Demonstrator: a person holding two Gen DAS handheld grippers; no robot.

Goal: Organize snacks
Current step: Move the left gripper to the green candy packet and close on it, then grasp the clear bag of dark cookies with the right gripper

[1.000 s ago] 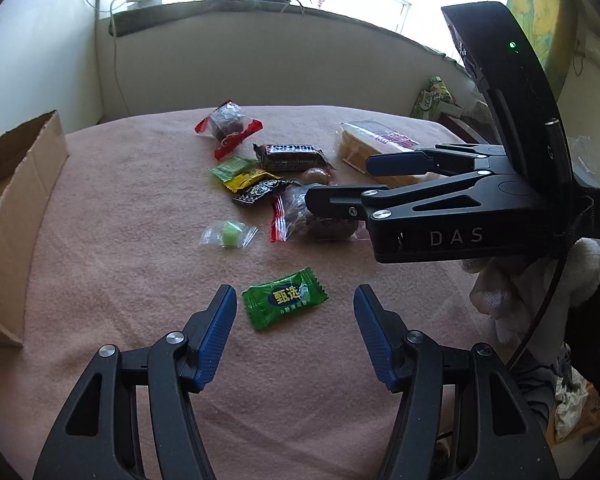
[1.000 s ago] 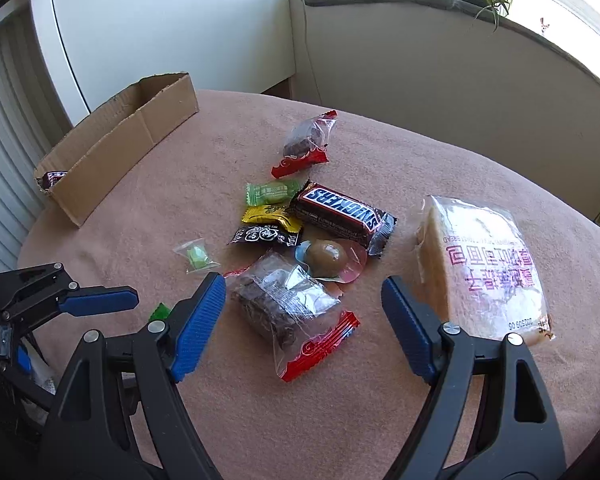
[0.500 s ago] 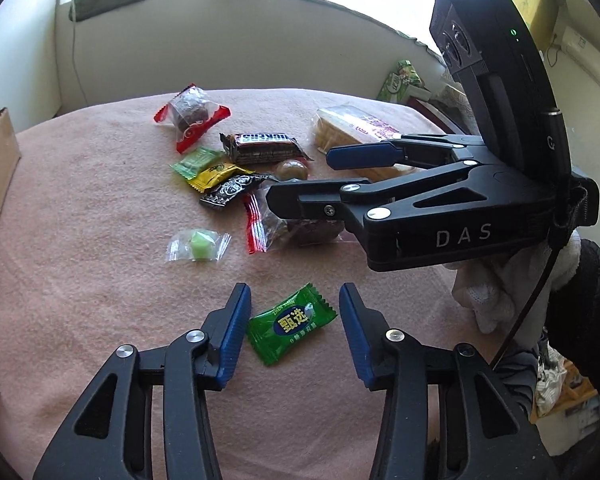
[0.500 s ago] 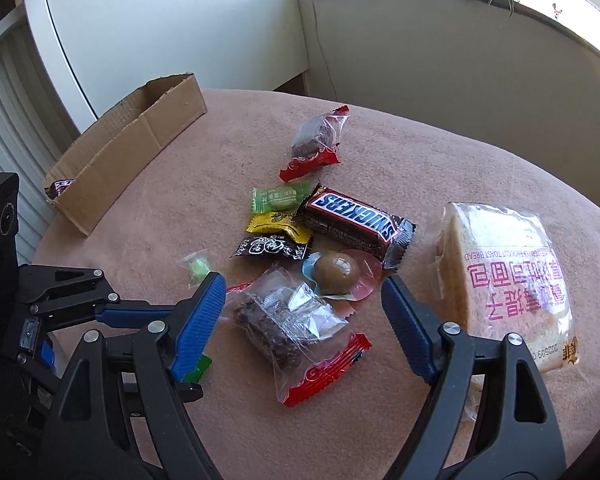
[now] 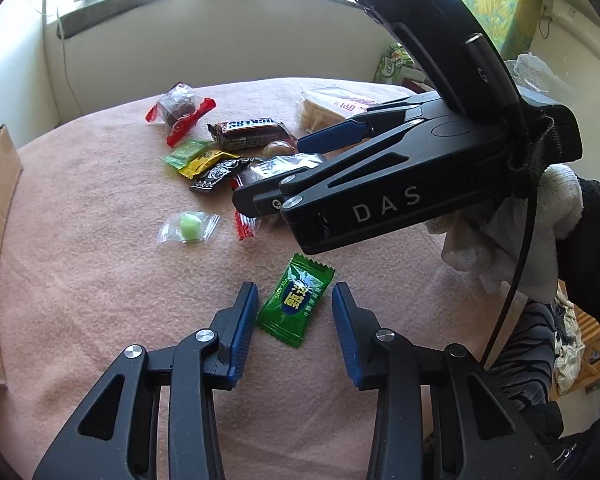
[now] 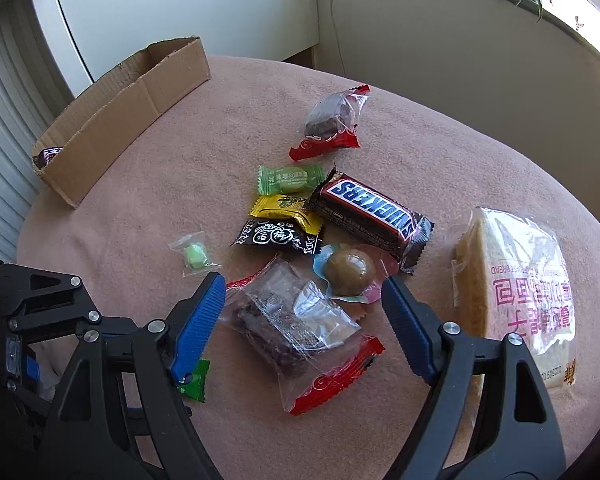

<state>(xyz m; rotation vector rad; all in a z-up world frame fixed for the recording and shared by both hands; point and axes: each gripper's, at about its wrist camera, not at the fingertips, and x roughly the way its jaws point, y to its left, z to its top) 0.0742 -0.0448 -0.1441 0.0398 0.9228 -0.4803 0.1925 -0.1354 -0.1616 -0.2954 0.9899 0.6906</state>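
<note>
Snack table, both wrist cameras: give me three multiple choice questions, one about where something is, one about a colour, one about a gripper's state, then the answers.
1. Where is the cardboard box?
A. At the far left edge of the table
B. On the bread
C. On the windowsill

2. What colour is the candy between the left gripper's fingers?
A. Yellow
B. Green
C. Black

3. How is the right gripper?
A. Shut on the Snickers
B. Shut on nothing
C. Open

Answers:
1 A: the box sits along the left edge of the pink cloth.
2 B: its wrapper is green.
3 C: its fingers stand apart on either side of the brownie pack, neither pressing it.
</note>
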